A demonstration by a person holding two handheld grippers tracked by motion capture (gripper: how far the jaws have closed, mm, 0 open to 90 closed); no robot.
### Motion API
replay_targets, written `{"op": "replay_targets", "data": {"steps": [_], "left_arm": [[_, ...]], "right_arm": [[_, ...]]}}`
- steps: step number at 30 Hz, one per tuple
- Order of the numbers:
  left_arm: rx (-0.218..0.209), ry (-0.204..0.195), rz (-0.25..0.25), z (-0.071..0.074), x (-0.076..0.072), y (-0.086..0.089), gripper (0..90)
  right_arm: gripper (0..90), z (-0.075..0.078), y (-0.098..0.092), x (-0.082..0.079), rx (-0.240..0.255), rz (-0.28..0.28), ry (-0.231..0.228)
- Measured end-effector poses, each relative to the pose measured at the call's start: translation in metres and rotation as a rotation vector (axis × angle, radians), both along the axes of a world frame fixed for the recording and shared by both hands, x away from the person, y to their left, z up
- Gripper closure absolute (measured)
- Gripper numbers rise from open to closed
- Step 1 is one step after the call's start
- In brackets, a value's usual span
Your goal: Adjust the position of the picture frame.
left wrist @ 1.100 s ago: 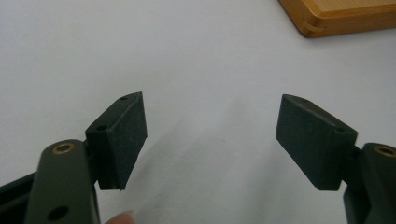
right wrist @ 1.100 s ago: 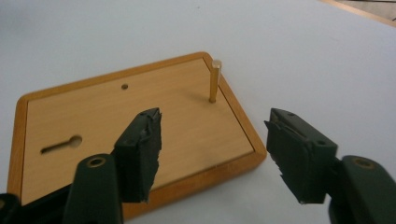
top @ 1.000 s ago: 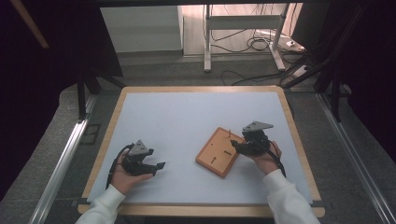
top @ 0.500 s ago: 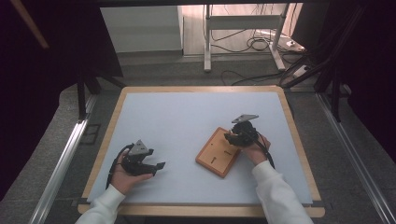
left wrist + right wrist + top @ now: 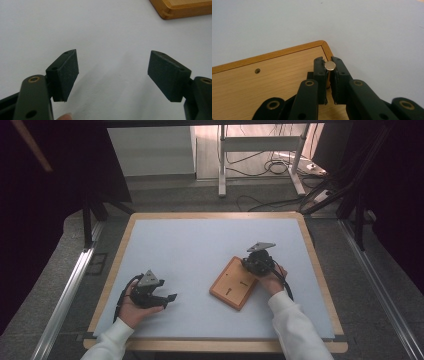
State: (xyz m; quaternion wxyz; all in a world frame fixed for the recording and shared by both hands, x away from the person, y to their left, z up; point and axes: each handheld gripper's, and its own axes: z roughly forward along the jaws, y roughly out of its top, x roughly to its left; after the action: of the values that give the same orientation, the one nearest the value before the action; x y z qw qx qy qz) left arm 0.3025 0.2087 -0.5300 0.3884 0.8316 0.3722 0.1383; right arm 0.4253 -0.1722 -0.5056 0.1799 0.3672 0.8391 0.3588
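- My right gripper (image 5: 327,67): jaws have just been closing, now clamped on a metal pin (image 5: 329,65) standing upright between them, near the corner of the wooden board (image 5: 262,82).
- Board lies under and ahead of that gripper.
- My left gripper (image 5: 112,72): jaws wide apart, nothing between; board corner (image 5: 185,7) ahead to its right, well apart.

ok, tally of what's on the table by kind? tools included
Wooden board: 1
Metal pin with a flat round head, clamped upright in the right tool at the board's corner: 1
Small dark pieces lying on the board, too small to identify: 2
Hand-held tools, the left tool open and empty: 2
Total: 6
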Motion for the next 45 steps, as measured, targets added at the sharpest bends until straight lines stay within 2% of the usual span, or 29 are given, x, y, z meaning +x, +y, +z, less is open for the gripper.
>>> {"op": "replay_targets", "data": {"steps": [4, 12, 17, 22, 29, 36, 41, 45], "left_arm": [[0.001, 0.000, 0.001, 0.000, 0.000, 0.000, 24.6], [-0.001, -0.001, 0.002, 0.000, 0.000, 0.001, 24.6], [-0.009, -0.003, 0.007, 0.000, 0.000, 0.001, 24.6], [-0.007, -0.002, 0.006, 0.000, 0.000, 0.001, 24.6], [-0.011, -0.001, 0.007, 0.000, 0.000, 0.001, 24.6], [-0.013, -0.003, 0.011, 0.001, 0.000, 0.003, 24.6], [-0.011, -0.004, 0.017, 0.001, 0.001, 0.004, 24.6], [-0.008, -0.003, 0.015, 0.001, 0.001, 0.005, 24.6]], "right_arm": [[84.1, 0.000, -0.004, 0.002, 0.033, 0.001, 0.017], [84.3, 0.006, -0.003, -0.002, 0.019, 0.011, -0.004], [84.3, 0.008, -0.004, -0.003, 0.037, 0.014, 0.010], [84.4, 0.011, 0.000, -0.006, 0.033, 0.044, 0.012], [84.4, 0.018, 0.013, -0.015, 0.034, 0.095, 0.007], [84.4, 0.026, 0.029, -0.024, 0.077, 0.166, 0.000], [84.4, 0.024, 0.045, -0.030, 0.080, 0.204, 0.018], [84.4, 0.018, 0.060, -0.034, 0.058, 0.239, 0.028]]}}
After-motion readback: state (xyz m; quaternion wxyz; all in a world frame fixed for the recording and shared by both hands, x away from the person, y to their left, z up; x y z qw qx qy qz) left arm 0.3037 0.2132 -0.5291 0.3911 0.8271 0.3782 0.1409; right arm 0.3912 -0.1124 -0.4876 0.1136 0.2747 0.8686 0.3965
